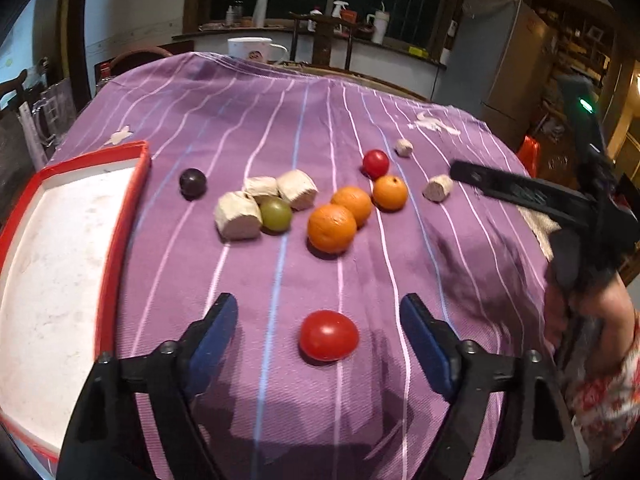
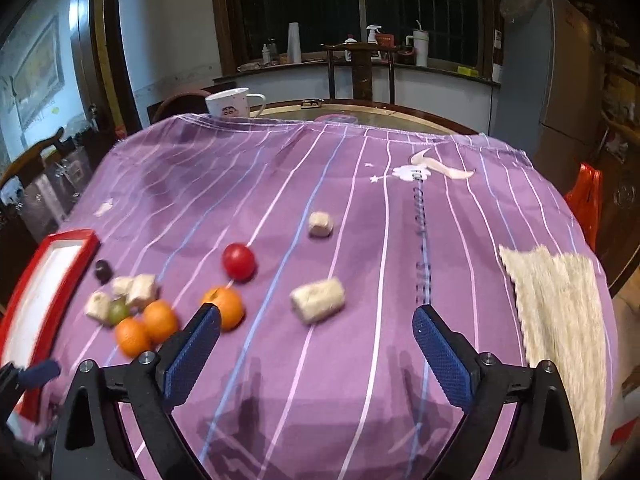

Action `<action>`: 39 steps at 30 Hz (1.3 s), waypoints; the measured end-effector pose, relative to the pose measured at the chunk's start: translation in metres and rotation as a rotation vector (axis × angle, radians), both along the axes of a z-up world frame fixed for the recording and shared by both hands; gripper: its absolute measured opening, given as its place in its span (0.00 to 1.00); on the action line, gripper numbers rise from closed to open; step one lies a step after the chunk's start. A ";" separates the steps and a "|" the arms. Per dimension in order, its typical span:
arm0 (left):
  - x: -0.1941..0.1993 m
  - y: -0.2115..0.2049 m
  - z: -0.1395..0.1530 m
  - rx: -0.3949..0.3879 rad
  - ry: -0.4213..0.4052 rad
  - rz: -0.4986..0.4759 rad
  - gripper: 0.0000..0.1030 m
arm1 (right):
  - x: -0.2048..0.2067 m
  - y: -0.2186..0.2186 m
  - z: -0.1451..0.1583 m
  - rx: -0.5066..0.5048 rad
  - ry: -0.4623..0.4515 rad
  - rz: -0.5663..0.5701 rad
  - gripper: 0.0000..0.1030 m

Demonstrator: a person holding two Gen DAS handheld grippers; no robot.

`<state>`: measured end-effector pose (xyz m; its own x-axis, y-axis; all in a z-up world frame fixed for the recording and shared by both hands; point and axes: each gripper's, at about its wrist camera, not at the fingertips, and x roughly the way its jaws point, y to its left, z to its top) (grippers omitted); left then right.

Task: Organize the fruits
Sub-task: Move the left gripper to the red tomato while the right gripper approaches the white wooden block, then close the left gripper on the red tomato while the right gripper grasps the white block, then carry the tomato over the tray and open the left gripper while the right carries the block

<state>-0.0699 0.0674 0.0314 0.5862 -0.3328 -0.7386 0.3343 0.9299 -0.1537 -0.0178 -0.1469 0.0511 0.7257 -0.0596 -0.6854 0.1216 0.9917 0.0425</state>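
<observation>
I hold the left gripper low over the near edge of the purple striped cloth, jaws spread wide and empty, with the nearest red tomato lying on the cloth between the fingertips but touching neither pad. I judge this the line-up for a pick: the tomato sits alone, apart from the other fruit, so the fingers have free cloth on both sides.

The red-rimmed tray lies at the left edge of the cloth, its white floor bare — the likely destination. Its near rim stands just beside my left finger, so a lift before any sideways carry seems prudent.

Mid-cloth, three oranges bunch together; a green grape is wedged against pale cut chunks; a dark grape sits near the tray's far corner; a second tomato lies beyond the oranges.

The right gripper hovers over the right half of the cloth, jaws open and empty, a pale chunk just ahead. A woven mat drapes the right edge — open cloth lies between it and the fruit.
</observation>
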 end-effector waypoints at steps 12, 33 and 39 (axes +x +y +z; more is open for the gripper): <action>0.007 -0.018 -0.022 0.112 0.038 -0.029 0.33 | 0.043 -0.007 -0.042 0.034 0.116 0.024 0.44; 0.000 0.153 0.030 -0.094 -0.031 0.368 0.32 | -0.019 0.109 0.034 0.151 -0.015 0.333 0.42; -0.003 0.212 0.023 -0.024 -0.036 0.551 0.32 | -0.021 0.212 0.027 0.212 0.045 0.553 0.42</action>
